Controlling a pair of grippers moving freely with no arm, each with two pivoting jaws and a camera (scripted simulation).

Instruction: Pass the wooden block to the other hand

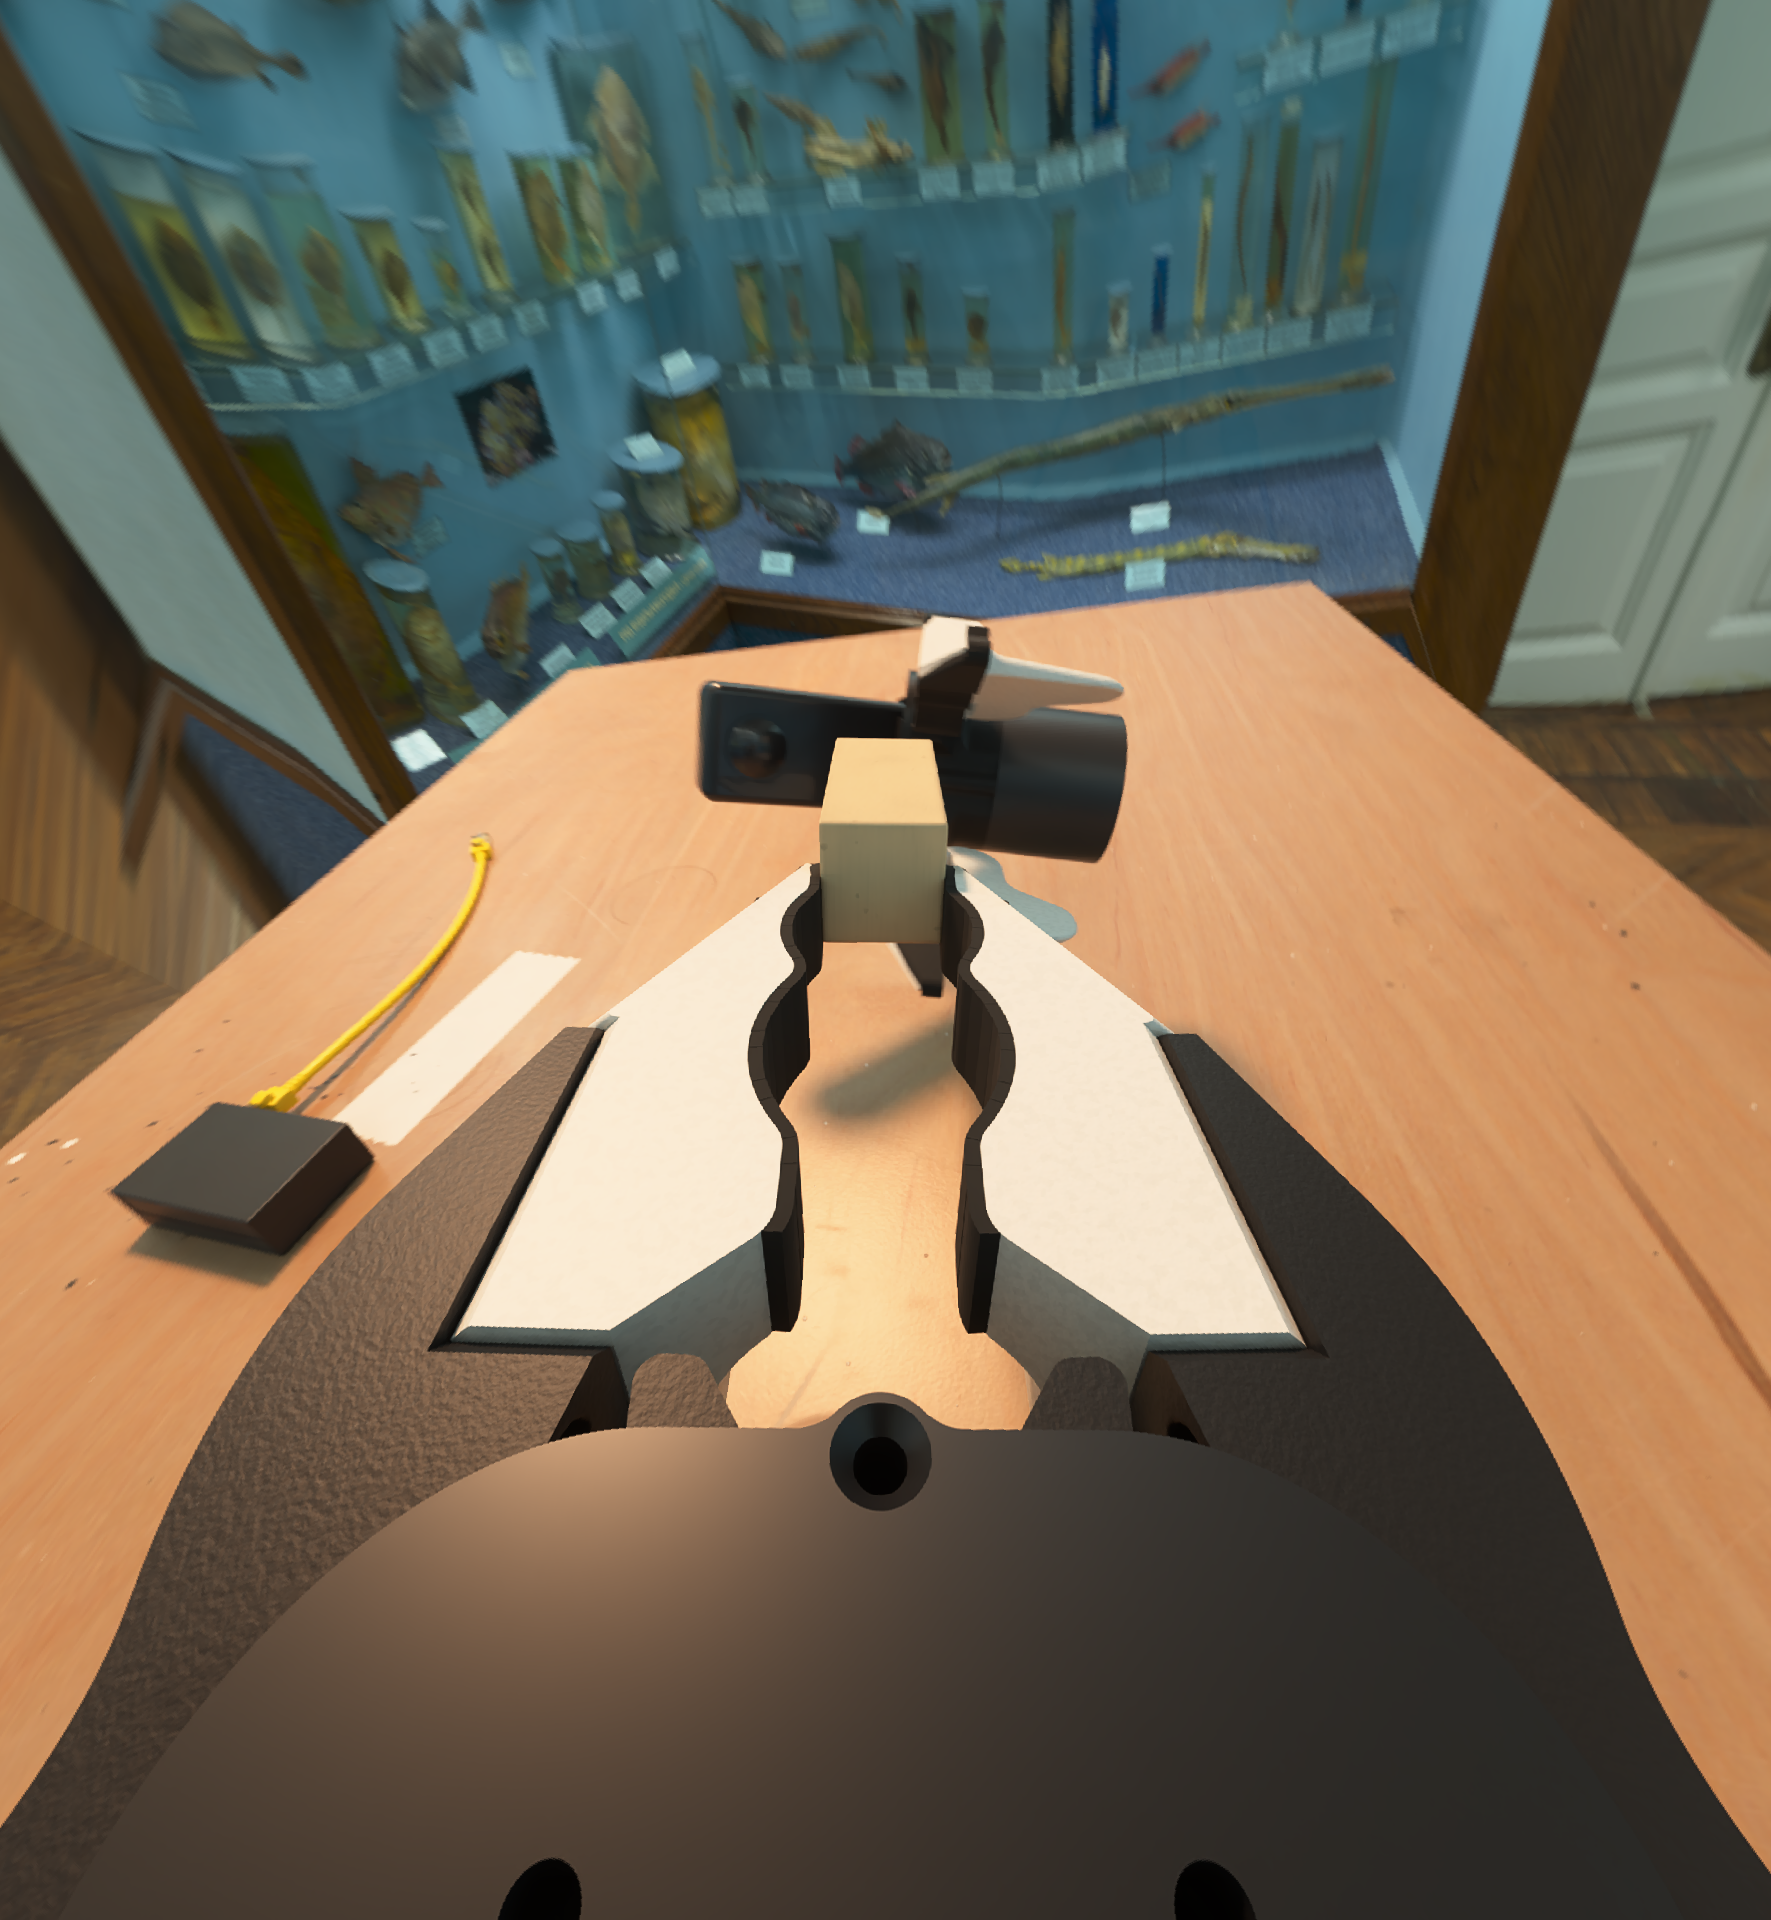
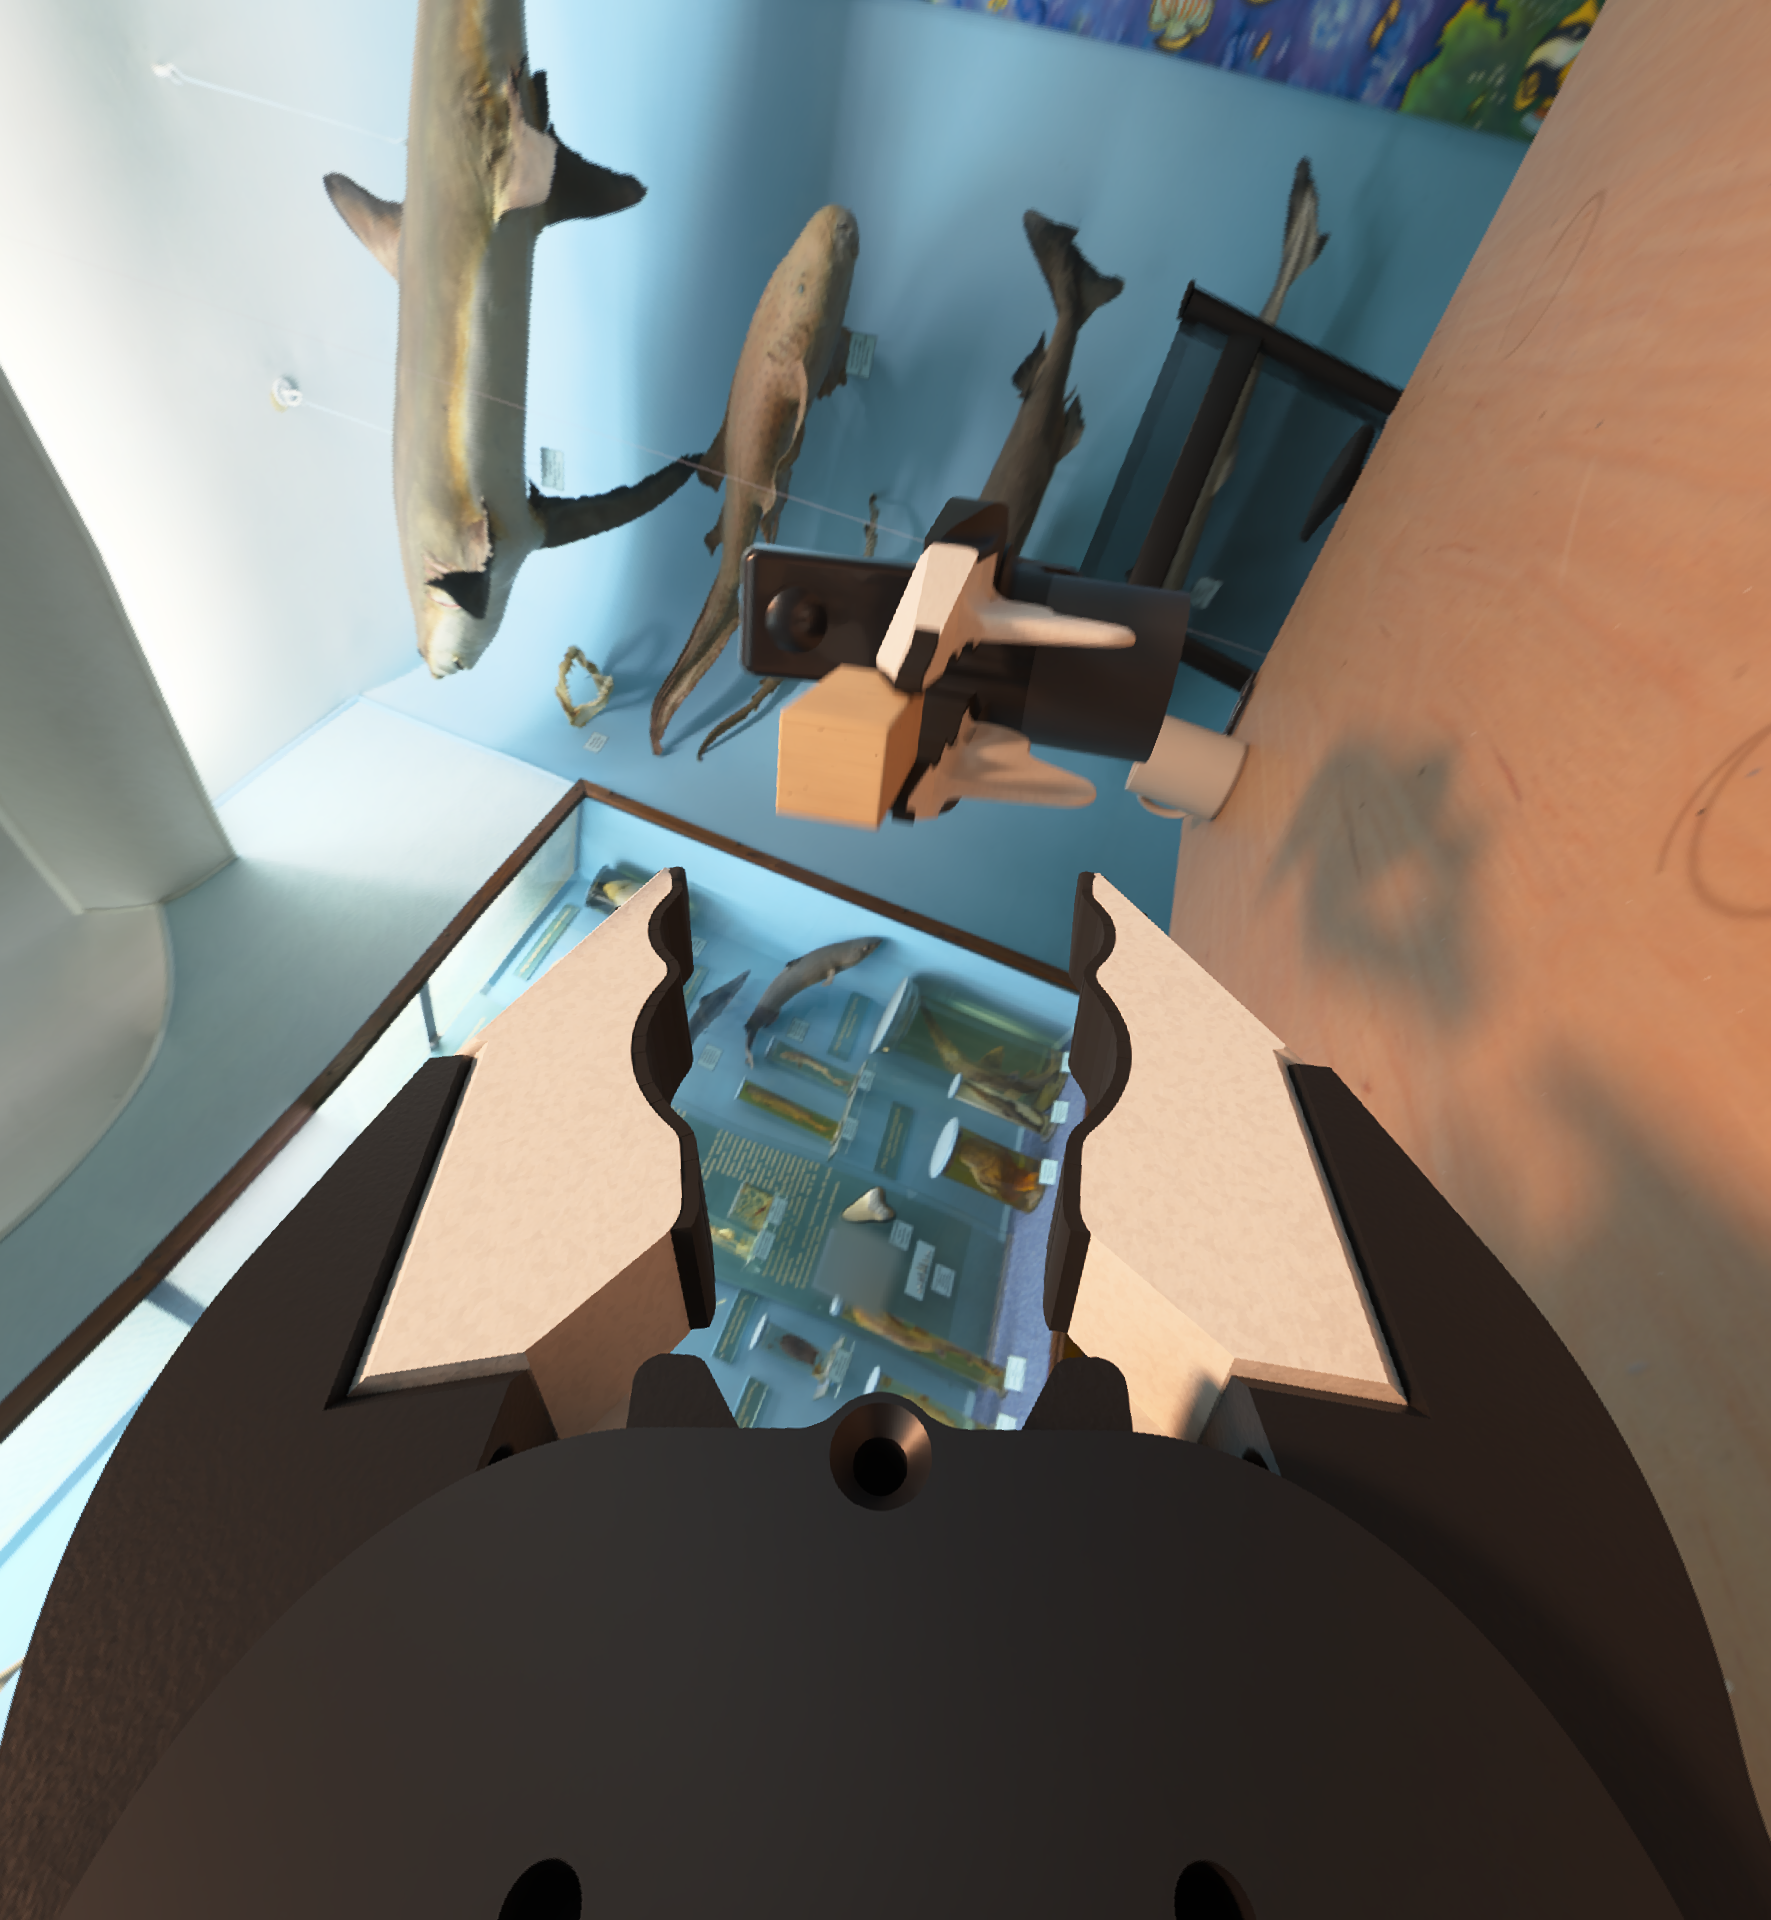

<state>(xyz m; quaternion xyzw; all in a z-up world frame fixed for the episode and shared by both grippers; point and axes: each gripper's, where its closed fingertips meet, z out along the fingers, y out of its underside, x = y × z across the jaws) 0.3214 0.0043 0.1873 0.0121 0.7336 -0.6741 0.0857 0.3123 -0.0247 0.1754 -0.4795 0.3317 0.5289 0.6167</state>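
Observation:
The pale wooden block [image 1: 879, 842] is clamped between the tips of my left gripper [image 1: 881, 894], which is shut on it and holds it above the table. My right gripper [image 1: 974, 774] shows just beyond the block, rolled on its side and facing it, partly hidden by it. In the right wrist view my right gripper [image 2: 881, 904] is open and empty. The block [image 2: 829, 758] hangs ahead of it, apart from its fingertips, held by the left gripper [image 2: 896, 732].
The wooden table [image 1: 1380, 1039] lies below; in the right wrist view it stands along the right side [image 2: 1587, 727]. A black box with a yellow cable [image 1: 247, 1174] and a white strip [image 1: 455, 1049] lie at the left. A white cylinder [image 2: 1187, 774] stands on the table.

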